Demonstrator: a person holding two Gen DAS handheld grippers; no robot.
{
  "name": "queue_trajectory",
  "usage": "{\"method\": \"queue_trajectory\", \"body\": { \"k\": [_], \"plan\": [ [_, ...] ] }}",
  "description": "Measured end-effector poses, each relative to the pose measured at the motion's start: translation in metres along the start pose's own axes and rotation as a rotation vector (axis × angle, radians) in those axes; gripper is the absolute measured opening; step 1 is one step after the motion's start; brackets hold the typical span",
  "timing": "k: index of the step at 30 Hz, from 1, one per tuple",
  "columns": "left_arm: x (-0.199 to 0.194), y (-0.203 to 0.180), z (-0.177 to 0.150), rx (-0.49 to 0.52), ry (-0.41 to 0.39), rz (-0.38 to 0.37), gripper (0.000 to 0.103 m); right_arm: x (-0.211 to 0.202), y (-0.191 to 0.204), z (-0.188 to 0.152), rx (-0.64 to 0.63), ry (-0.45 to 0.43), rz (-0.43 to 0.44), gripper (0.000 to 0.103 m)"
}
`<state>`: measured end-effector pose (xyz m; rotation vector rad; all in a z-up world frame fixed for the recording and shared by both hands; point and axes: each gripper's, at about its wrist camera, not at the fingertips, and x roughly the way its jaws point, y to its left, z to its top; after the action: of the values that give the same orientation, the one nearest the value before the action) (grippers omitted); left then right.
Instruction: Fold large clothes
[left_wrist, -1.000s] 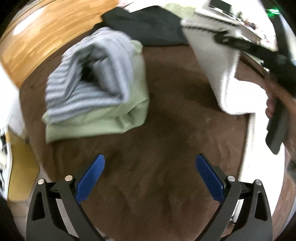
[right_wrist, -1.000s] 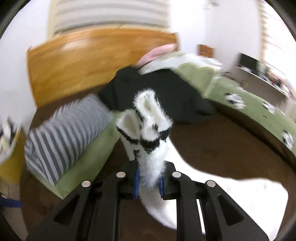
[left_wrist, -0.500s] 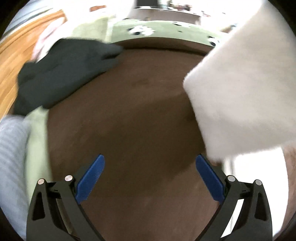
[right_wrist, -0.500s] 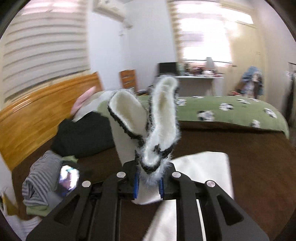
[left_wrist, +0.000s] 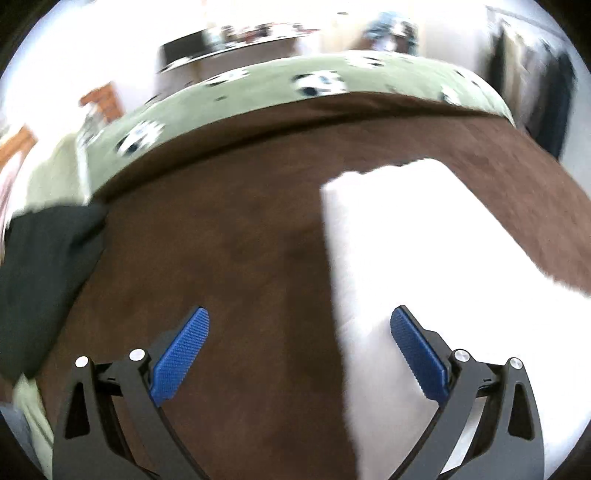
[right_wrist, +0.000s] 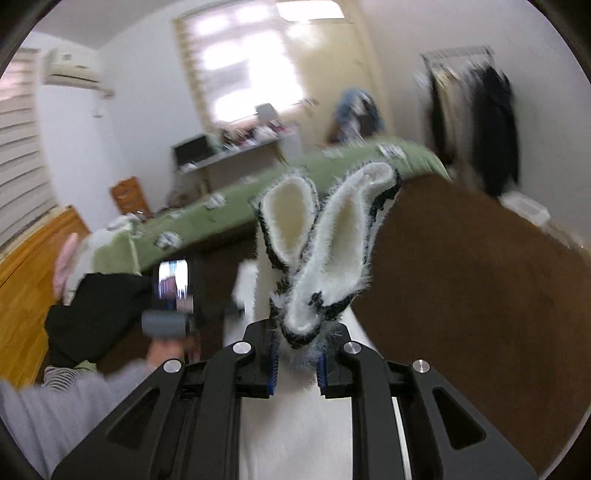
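Bedroom walls, a bright window and a cluttered desk fill the far side of the right wrist view, with a clothes rack hung with dark clothes at the far right. Before them we see a bed under a brown blanket, with a green quilt printed with black-and-white patches along its far edge.

Our right gripper has its jaws nearly closed on a white fluffy garment. Its black-trimmed edge is pinched between the blue pads, two loops of it stand up above the jaws, and the rest hangs down toward the camera. In the left wrist view the same white garment shows as a broad pale sheet over the right part of the brown blanket, blurred and overexposed.

Our left gripper has its jaws wide apart with nothing between them; the left pad is over bare blanket and the right pad is over the white cloth, though we cannot tell whether it touches. In the right wrist view, at the left, a hand in a grey sleeve holds the left gripper's handle, which carries a small lit screen.

A black garment lies on the blanket at the left, near the wooden headboard. Beside it, a striped cloth and a pale green one show only at their edges.
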<state>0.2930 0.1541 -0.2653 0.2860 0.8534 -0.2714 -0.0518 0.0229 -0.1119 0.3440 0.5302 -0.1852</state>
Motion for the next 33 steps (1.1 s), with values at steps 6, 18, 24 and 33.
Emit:
{"method": "queue_trajectory", "body": {
  "k": [6,18,24,33],
  "plan": [
    [0.025,-0.048,0.015,0.207,0.007,0.0,0.097,0.018,-0.01,-0.073,0.127,0.099,-0.081,0.016],
    [0.056,-0.05,0.007,0.253,0.019,-0.051,0.098,0.041,-0.005,-0.151,0.137,0.238,-0.153,0.021],
    [0.055,-0.051,0.009,0.245,0.019,-0.038,0.098,0.03,-0.004,-0.149,0.087,0.301,-0.167,0.04],
    [0.027,-0.07,0.009,0.34,0.012,0.027,0.097,-0.023,-0.004,-0.128,-0.084,0.287,-0.2,0.049]
  ]
}}
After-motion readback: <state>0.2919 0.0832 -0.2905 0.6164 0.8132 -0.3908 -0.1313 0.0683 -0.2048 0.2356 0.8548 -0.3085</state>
